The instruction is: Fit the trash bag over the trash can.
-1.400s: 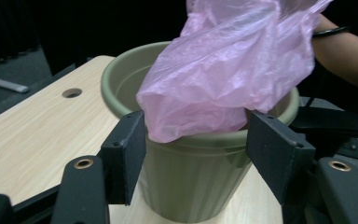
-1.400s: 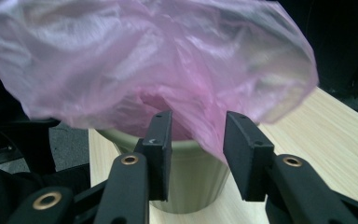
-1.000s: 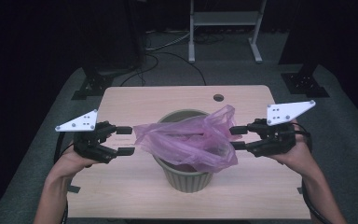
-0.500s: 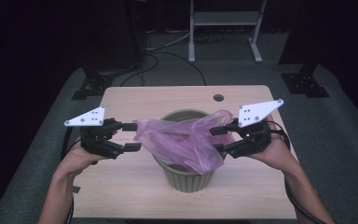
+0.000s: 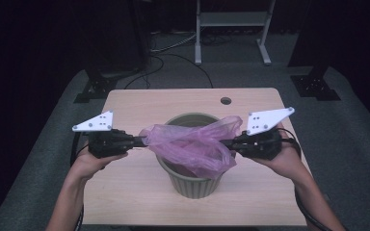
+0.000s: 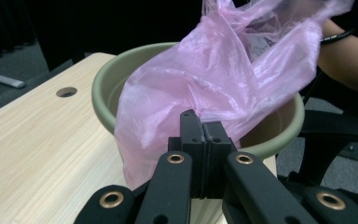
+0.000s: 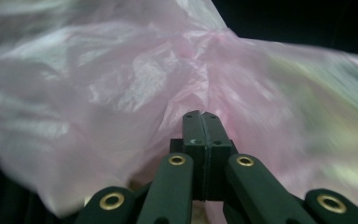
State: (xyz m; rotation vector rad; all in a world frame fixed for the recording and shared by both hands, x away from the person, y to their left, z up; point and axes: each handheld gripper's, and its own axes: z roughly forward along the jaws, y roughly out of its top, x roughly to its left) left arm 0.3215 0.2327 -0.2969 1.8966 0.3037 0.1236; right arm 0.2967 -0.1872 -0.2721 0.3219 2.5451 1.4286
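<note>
My desk is a pale wood top on grey carpet, with a round cable hole near its far edge and a metal stand's legs beyond it in the dark. In the middle of the desk stands the green bin, its rim showing behind and beside the plastic. Across the bin's mouth lies the pink bag, crumpled and stretched between my two hands, its lower folds sagging into the bin and hiding most of the inside. My left claw has just been closing and is now pinched tight on the bag's left edge; in the left gripper view the pads meet with the film gathered at their tips. My right claw has likewise just been closing, and its pads are pressed together on the bag's right edge. There the plastic is blurred and blocks whatever lies behind it.
</note>
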